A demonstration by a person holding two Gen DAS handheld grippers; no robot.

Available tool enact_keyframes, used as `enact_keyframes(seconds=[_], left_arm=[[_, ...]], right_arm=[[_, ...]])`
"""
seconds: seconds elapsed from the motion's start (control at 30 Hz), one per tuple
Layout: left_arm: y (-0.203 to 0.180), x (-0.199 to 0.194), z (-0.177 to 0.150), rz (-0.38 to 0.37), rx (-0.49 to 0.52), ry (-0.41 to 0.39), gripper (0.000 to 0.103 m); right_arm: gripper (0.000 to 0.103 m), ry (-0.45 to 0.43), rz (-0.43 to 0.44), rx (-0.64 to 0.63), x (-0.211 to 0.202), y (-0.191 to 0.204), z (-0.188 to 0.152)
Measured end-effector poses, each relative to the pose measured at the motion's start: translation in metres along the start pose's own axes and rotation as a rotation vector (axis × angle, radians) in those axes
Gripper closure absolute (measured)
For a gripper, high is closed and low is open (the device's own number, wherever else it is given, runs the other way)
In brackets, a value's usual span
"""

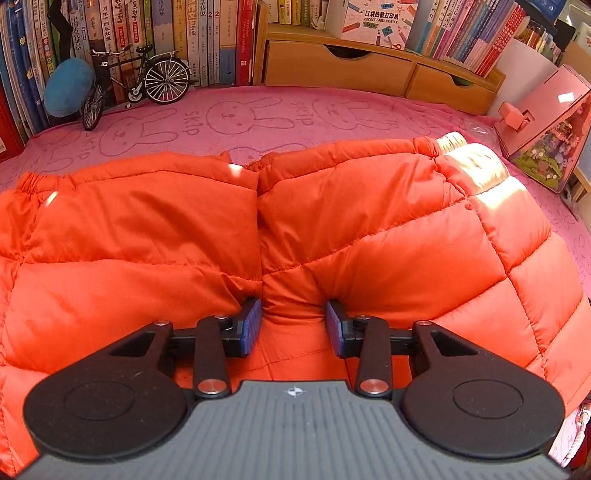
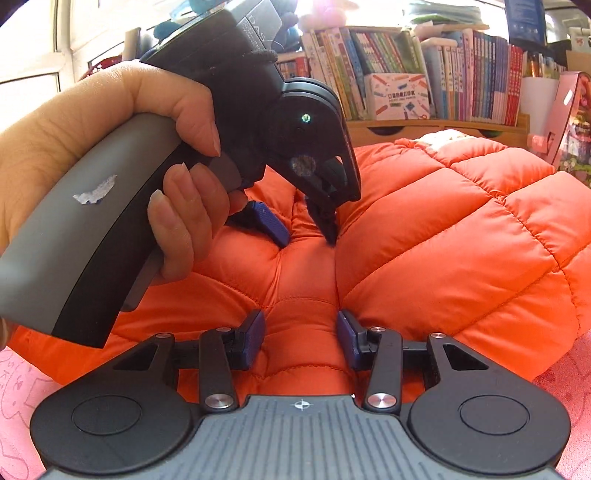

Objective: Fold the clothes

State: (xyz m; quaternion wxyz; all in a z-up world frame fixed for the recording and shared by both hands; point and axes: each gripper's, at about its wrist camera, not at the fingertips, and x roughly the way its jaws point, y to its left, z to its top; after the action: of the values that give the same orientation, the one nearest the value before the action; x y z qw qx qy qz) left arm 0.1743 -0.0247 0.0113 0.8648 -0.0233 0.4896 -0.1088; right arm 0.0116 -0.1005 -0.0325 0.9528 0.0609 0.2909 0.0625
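Observation:
An orange quilted puffer jacket [image 1: 369,229] lies on the pink bunny-print cloth [image 1: 258,114], folded over with a seam down its middle. My left gripper [image 1: 293,321] presses down into the jacket with its blue pads apart, a bulge of fabric between them. My right gripper [image 2: 301,332] also presses into the jacket [image 2: 461,240], its pads apart around a ridge of fabric. In the right wrist view the left gripper [image 2: 306,232] shows ahead, held in a hand, its fingertips sunk in the same fold.
Rows of books [image 1: 166,33] and a wooden drawer unit [image 1: 340,62] line the back. A model bicycle [image 1: 136,85] and a blue ball [image 1: 70,88] stand at the back left. A pink box [image 1: 546,122] stands at the right.

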Motion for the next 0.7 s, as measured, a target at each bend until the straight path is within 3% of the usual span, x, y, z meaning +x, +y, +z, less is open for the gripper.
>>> enact_keyframes(seconds=[0.3, 0.7], left_arm=[[-0.002, 0.015, 0.017, 0.059, 0.007, -0.034, 0.067], [0.009, 0.025, 0.027, 0.025, -0.027, -0.032, 0.067]], right_arm=[[0.059, 0.008, 0.008, -0.009, -0.004, -0.001, -0.004], [0.059, 0.004, -0.021, -0.051, -0.026, 0.007, -0.025]])
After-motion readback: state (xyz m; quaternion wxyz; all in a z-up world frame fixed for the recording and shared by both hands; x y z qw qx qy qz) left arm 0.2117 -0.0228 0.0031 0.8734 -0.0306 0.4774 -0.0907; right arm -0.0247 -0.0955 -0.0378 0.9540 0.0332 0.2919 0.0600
